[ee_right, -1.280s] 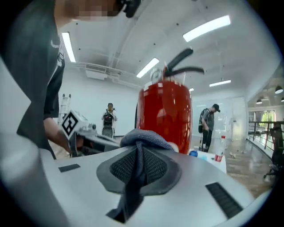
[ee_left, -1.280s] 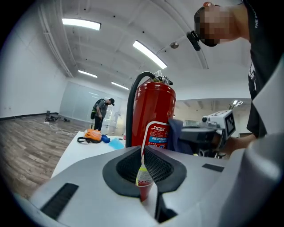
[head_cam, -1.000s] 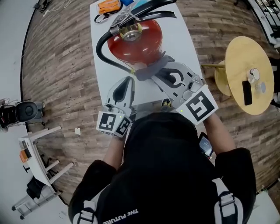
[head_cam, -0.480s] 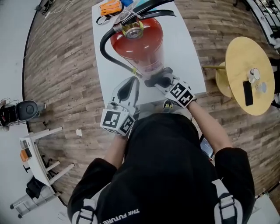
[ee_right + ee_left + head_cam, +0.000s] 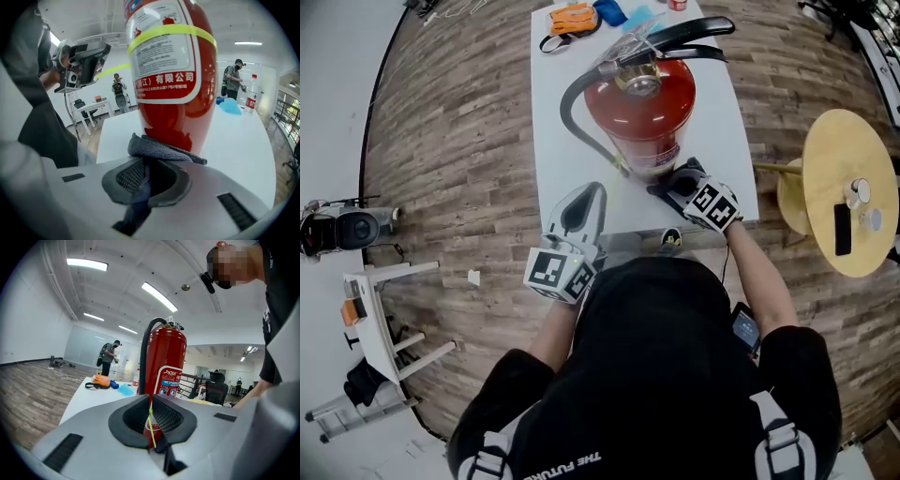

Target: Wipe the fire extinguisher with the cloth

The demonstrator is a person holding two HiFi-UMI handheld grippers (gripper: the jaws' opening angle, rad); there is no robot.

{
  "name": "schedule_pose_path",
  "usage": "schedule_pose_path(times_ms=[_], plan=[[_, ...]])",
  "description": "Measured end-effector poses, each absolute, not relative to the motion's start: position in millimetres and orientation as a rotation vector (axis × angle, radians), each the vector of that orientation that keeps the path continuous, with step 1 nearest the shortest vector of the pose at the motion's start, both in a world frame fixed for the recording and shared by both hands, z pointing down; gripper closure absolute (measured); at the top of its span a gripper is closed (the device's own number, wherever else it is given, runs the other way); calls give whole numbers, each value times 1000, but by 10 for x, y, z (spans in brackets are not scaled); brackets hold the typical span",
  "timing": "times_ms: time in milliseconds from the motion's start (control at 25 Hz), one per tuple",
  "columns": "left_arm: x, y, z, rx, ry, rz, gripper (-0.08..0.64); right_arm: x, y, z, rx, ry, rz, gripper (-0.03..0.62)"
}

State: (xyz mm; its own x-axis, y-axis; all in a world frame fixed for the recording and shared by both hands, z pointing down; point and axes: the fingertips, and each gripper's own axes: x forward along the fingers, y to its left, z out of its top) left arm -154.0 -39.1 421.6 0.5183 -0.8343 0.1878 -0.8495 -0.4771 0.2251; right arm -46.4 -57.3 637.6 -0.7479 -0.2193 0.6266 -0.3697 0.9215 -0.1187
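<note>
A red fire extinguisher point(image 5: 642, 117) stands upright on the white table point(image 5: 558, 122); its black hose point(image 5: 572, 112) curves down its left side. My right gripper point(image 5: 682, 183) is low at the extinguisher's near right side, shut on a grey cloth point(image 5: 159, 147) that presses against the base of the extinguisher point(image 5: 171, 70). My left gripper point(image 5: 598, 190) lies at the near left of the base, jaws closed. In the left gripper view a thin yellow strap point(image 5: 151, 427) runs down the slit between the jaws of the left gripper point(image 5: 151, 401), in front of the extinguisher point(image 5: 164, 362).
An orange item point(image 5: 574, 17) and blue items point(image 5: 611, 11) lie at the table's far end, with a water bottle point(image 5: 253, 101). A round wooden side table point(image 5: 848, 192) with a phone stands to the right. The table's front edge is just behind both grippers.
My right gripper has gone down the extinguisher's near side with the cloth, from mid-height to the base. The left gripper has stayed by the base.
</note>
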Motion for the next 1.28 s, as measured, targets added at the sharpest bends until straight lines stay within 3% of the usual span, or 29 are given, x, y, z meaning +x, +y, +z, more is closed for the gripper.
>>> schedule_pose_path(times_ms=[280,640,840,1280], plan=[[-1738,-379,4230,2427,-1474,75,525,78,-1180,6272,729,-2419,417,557],[-1660,-488,4245,2436,-1463,80,525,-527,-567,6162,471,-2464,300,555],[-1621,-527,4173,2438,-1467,55,525,-986,-472,5163,578,-2699,297,557],[-1749,-545,4100,2434,-1526,34,525,-1006,-583,2636,887,-3264,613,557]])
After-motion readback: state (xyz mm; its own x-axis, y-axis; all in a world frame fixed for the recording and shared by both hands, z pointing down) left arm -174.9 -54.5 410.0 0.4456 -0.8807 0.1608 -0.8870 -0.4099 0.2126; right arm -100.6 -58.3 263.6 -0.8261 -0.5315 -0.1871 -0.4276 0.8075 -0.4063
